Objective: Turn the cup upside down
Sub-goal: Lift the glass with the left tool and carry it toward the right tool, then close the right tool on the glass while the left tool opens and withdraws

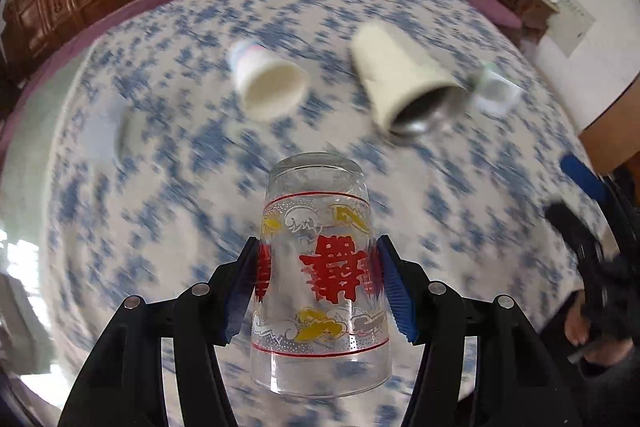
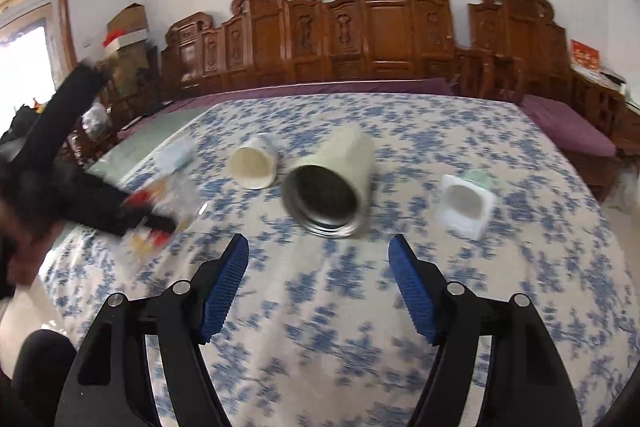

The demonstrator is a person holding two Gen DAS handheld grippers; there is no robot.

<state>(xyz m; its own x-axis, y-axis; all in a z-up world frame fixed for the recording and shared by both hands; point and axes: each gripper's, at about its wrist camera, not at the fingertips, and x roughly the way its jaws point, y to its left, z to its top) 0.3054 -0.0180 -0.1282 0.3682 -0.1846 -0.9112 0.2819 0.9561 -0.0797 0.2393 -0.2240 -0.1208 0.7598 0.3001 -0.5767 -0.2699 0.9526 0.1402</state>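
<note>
My left gripper is shut on a clear glass cup with red characters and yellow clouds. The cup is held above the table, its thick base pointing away from the camera and its open rim toward it. In the right wrist view the left gripper and the glass show blurred at the left. My right gripper is open and empty above the tablecloth, in front of a cream steel-lined tumbler lying on its side.
A small white paper cup lies on its side, also in the right wrist view. A white square plastic cup lies at the right. The cream tumbler lies mid-table. Carved wooden benches with purple cushions surround the table.
</note>
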